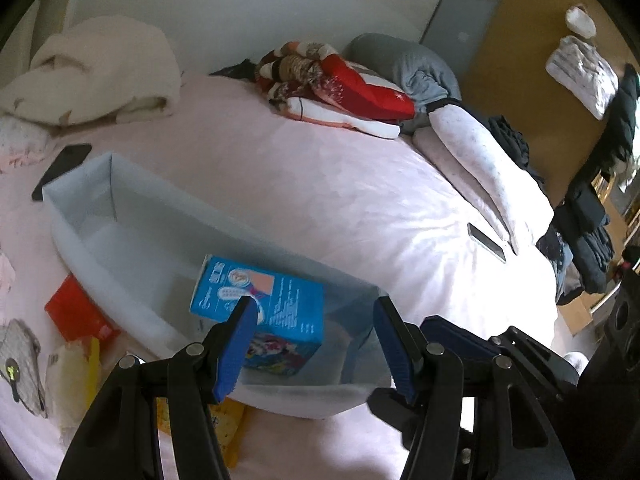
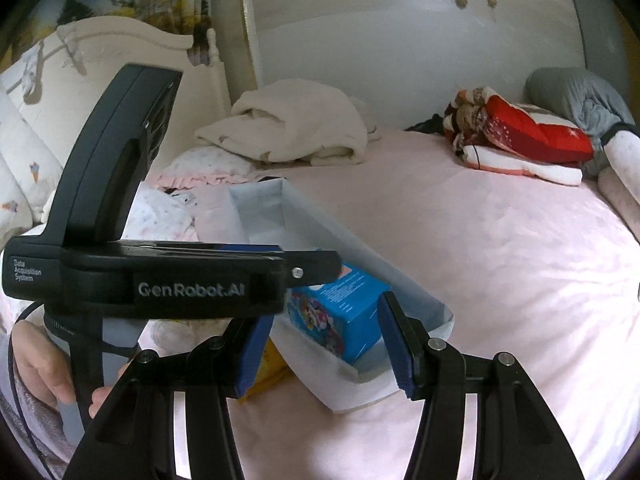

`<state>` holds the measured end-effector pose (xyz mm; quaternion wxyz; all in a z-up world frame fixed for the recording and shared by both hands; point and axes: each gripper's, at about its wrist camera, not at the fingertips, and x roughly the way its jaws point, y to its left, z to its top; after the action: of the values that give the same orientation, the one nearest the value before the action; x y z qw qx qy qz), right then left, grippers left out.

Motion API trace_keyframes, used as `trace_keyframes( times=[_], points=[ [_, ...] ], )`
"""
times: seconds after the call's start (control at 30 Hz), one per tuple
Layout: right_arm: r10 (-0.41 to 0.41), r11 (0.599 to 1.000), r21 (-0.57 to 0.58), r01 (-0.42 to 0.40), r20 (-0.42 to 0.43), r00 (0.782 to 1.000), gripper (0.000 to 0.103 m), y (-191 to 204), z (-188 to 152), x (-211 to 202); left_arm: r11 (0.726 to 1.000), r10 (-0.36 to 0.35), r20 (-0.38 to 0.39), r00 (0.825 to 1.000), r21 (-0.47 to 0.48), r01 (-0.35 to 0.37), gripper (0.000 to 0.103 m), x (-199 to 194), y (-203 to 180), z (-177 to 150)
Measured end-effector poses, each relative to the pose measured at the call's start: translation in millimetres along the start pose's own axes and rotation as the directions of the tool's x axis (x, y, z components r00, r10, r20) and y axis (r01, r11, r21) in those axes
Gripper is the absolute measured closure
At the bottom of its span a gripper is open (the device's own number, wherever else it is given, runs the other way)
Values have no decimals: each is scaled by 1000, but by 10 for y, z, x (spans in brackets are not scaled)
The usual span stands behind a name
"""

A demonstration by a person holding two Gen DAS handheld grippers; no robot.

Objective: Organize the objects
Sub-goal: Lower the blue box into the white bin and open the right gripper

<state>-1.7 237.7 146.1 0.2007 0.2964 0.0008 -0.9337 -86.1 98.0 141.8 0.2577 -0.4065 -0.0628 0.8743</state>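
A long pale blue fabric bin [image 1: 68, 232] lies on the pink bed. Inside its near end a blue cartoon-printed box [image 1: 280, 300] leans tilted. My left gripper [image 1: 316, 344] hovers over that end, open; its left pad overlaps the box's near corner in the left wrist view and the right pad stands clear of it. In the right wrist view the left gripper [image 2: 316, 268] reaches in from the left above the box [image 2: 344, 320]. My right gripper [image 2: 324, 354] is open just before the bin's [image 2: 400, 280] near end, with nothing between its pads.
A red packet [image 1: 76, 312], a yellow packet [image 1: 76, 376] and a grey cloth [image 1: 20, 360] lie left of the bin. One phone [image 1: 60, 168] lies behind it, another [image 1: 486, 242] to its right. A cream blanket [image 1: 92, 76] and a red quilt [image 1: 340, 84] sit at the back. A hand [image 2: 40, 364] grips the left handle.
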Motion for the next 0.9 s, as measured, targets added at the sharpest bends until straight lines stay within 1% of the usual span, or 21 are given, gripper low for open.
trace_keyframes(
  times=[0.2,0.3,0.63,0.77,0.9],
  points=[
    [4,1000,-15,-4,8,1000,49,19,31,-32,998,48,23,999,37,-49,45,-92,-105,3],
    [11,1000,-11,-11,-3,1000,49,15,46,-14,997,67,35,997,42,-69,45,-142,-108,-8],
    [10,1000,-5,-10,-23,1000,49,58,56,-3,996,88,48,995,30,-89,45,-248,-66,-64],
    [38,999,32,-36,-43,998,49,-18,46,8,994,108,64,992,17,-109,45,-329,-5,-99],
    [93,992,89,-87,-62,994,49,-136,73,31,992,124,85,989,-22,-123,45,-459,151,-135]
  ],
)
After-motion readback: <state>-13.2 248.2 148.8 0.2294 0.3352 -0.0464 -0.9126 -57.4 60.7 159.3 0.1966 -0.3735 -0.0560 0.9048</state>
